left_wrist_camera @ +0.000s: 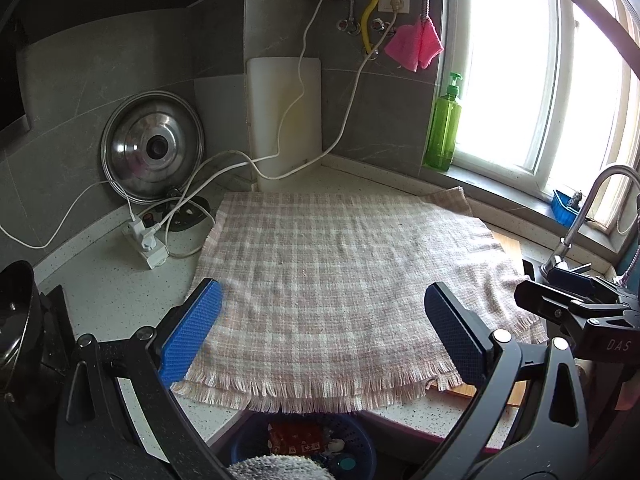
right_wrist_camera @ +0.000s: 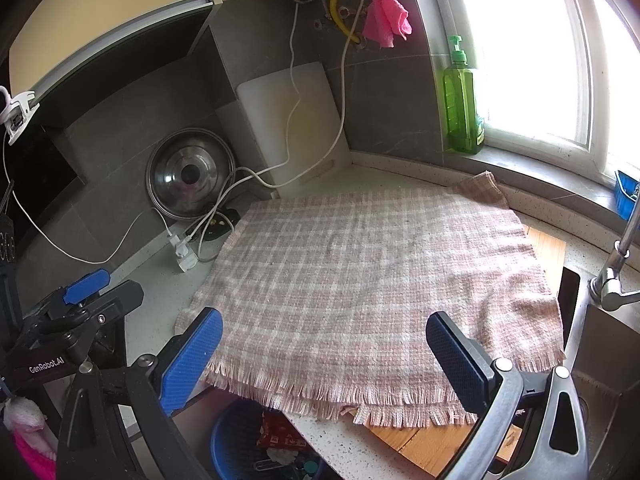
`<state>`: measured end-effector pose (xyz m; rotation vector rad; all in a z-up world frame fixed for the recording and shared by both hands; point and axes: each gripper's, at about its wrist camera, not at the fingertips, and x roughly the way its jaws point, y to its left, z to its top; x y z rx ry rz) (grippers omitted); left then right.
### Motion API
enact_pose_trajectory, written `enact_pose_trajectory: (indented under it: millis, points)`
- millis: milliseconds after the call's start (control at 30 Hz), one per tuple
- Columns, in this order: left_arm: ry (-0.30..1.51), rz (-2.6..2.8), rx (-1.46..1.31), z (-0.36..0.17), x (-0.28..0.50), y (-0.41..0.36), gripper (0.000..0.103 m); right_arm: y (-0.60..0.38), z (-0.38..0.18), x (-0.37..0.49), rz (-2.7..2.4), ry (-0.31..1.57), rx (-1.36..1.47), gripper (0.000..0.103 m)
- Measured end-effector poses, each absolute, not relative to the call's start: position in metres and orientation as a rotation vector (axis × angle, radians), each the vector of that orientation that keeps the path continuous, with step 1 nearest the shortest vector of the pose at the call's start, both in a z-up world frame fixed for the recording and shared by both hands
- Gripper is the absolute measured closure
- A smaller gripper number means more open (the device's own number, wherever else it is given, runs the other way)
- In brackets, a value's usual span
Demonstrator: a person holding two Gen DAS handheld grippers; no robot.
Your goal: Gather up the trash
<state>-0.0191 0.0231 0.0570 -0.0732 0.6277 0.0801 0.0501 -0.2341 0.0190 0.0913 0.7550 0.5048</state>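
A pink and white plaid cloth (left_wrist_camera: 340,280) with a fringed edge lies flat on the counter; it also shows in the right wrist view (right_wrist_camera: 372,280). No loose trash shows on it. A blue perforated basket (left_wrist_camera: 304,444) below the counter's front edge holds trash, among it a red wrapper (left_wrist_camera: 296,436); the basket also shows in the right wrist view (right_wrist_camera: 248,444). My left gripper (left_wrist_camera: 324,332) is open and empty above the cloth's near edge. My right gripper (right_wrist_camera: 324,352) is open and empty over the same edge. Each gripper appears at the side of the other's view.
A steel pot lid (left_wrist_camera: 152,148) and a white cutting board (left_wrist_camera: 284,116) lean on the back wall. A power strip (left_wrist_camera: 146,244) with white cables lies at the left. A green soap bottle (left_wrist_camera: 442,128) stands on the sill. A faucet (right_wrist_camera: 620,264) and sink are at the right.
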Motion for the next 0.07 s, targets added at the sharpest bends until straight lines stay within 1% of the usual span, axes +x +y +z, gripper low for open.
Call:
enact_pose_trajectory:
  millis: [67]
  points:
    - [0.629, 0.082, -0.079, 0.0570, -0.0176, 0.0246, 0.000, -0.2347, 0.0184, 0.0503, 0.502, 0.757, 0.094, 0.000]
